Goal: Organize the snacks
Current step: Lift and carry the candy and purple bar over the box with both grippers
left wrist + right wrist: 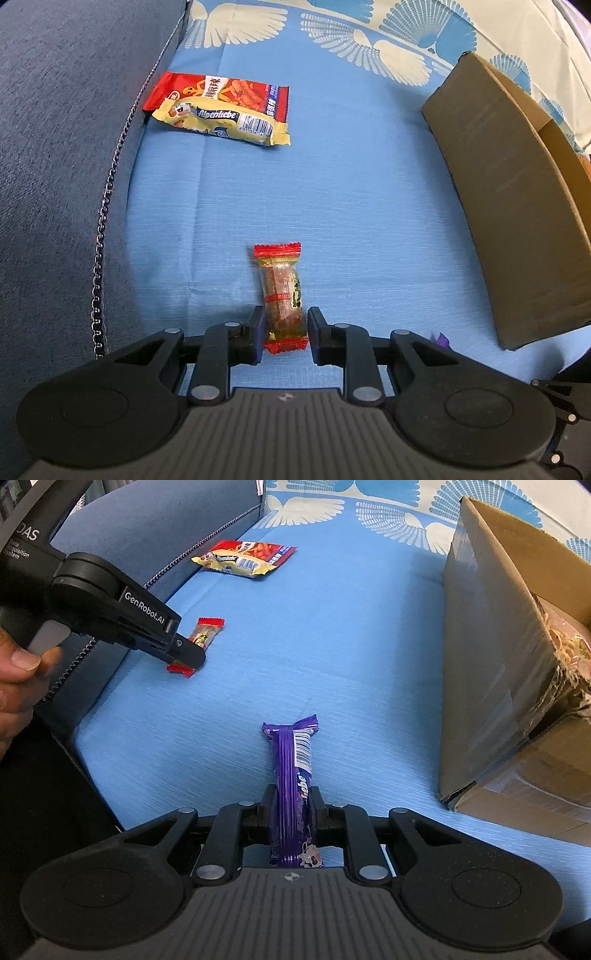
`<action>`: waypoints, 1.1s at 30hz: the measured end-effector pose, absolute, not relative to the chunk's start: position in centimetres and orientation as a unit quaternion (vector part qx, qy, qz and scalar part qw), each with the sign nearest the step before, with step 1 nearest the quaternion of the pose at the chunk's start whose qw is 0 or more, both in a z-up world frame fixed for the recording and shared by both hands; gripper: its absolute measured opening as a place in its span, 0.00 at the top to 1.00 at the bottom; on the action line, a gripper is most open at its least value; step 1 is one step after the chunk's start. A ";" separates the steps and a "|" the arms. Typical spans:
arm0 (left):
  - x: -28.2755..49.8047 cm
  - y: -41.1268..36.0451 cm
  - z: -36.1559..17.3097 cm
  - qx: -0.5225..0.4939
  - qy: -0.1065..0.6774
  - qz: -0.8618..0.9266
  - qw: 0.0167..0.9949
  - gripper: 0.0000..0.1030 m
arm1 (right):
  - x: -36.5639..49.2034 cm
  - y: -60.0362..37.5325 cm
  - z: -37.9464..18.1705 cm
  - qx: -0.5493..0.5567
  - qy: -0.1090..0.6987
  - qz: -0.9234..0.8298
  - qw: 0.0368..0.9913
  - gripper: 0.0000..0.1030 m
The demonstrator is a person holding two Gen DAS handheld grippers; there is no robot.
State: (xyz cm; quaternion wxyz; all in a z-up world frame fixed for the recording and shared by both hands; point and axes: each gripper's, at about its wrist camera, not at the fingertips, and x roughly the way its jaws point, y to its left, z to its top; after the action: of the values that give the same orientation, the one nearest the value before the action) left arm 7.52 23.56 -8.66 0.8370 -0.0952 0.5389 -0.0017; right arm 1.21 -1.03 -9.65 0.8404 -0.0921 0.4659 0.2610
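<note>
Two grippers work over a blue bedsheet (369, 221) printed at its far end with pale fan shapes. The left gripper (284, 328) points steeply down with a small red-ended candy (282, 291) between its fingers; the left pad sits against the wrapper, while a thin gap shows at the right pad, so whether it truly pinches is unclear. The right gripper (293, 812) is clamped on a purple Alpenliebe candy stick (293, 775), which runs lengthwise between the fingers with its far end lying on the sheet.

Farther out, a yellow Alpenliebe pack (221, 122) lies across a red snack packet (236, 94), both beside the edge of a dark blue cushion (66, 147) trimmed with a metal chain (107, 192). A brown cardboard box (517, 206) stands to the right, well apart from the loose snacks.

Only the right wrist view shows the inside of the box, where a packet of noodles (565, 638) lies behind clear tape on the torn wall. It also shows the left gripper from the side, lettered GenRobot.AI, its tip down on the red-ended candy, and the person's hand (22, 672) on the grip. The left wrist view catches just a purple scrap of the candy stick at its lower right.
</note>
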 end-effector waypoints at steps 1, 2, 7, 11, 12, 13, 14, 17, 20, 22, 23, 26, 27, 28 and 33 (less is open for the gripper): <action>7.6 23.4 -8.6 -0.090 0.538 0.002 0.838 0.74 | 1.2 -1.0 -9.7 -0.093 0.466 0.260 0.840 0.83; 7.6 23.2 -8.6 -0.084 0.538 0.003 0.839 0.73 | 1.2 -0.9 -9.8 -0.094 0.466 0.260 0.841 0.83; 7.8 23.0 -8.5 -0.077 0.538 -0.002 0.840 0.69 | 1.1 -0.8 -9.8 -0.095 0.465 0.258 0.842 0.83; 7.9 23.2 -8.4 -0.084 0.538 -0.002 0.839 0.69 | 1.1 -0.9 -9.8 -0.095 0.464 0.257 0.842 0.83; 7.9 23.1 -8.4 -0.082 0.538 -0.002 0.839 0.69 | 1.1 -0.9 -9.8 -0.095 0.464 0.257 0.842 0.83; 7.9 23.1 -8.4 -0.080 0.538 -0.002 0.839 0.69 | 1.1 -0.9 -9.8 -0.096 0.464 0.257 0.842 0.83; 7.9 23.1 -8.4 -0.079 0.538 -0.001 0.839 0.69 | 1.1 -0.9 -9.8 -0.096 0.464 0.257 0.843 0.82; 7.9 23.1 -8.4 -0.079 0.538 -0.001 0.839 0.69 | 1.0 -0.8 -9.9 -0.097 0.463 0.256 0.843 0.82; 8.0 23.1 -8.4 -0.078 0.538 -0.001 0.839 0.69 | 1.0 -0.8 -9.9 -0.097 0.462 0.257 0.843 0.82; 8.0 23.0 -8.4 -0.076 0.538 0.000 0.839 0.70 | 1.0 -0.8 -9.9 -0.098 0.462 0.256 0.843 0.82; 8.0 23.0 -8.4 -0.075 0.538 0.000 0.839 0.70 | 1.0 -0.8 -9.9 -0.098 0.462 0.256 0.843 0.82; 8.0 23.0 -8.4 -0.073 0.538 0.003 0.840 0.75 | 0.9 -0.7 -9.9 -0.102 0.460 0.258 0.844 0.82; 8.0 23.0 -8.4 -0.074 0.538 0.004 0.840 0.76 | 0.9 -0.6 -9.9 -0.103 0.459 0.258 0.844 0.83; 7.9 23.0 -8.4 -0.075 0.537 0.004 0.840 0.76 | 0.8 -0.6 -9.9 -0.105 0.458 0.258 0.844 0.83; 7.7 23.0 -8.3 -0.076 0.532 0.003 0.843 0.78 | 0.4 -0.4 -9.9 -0.117 0.448 0.260 0.847 0.85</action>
State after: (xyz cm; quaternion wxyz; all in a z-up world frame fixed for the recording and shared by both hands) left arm 7.73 23.04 -8.26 0.8433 -0.0759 0.5320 0.0027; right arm 0.42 -0.42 -9.85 0.8473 -0.1168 0.4481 0.2600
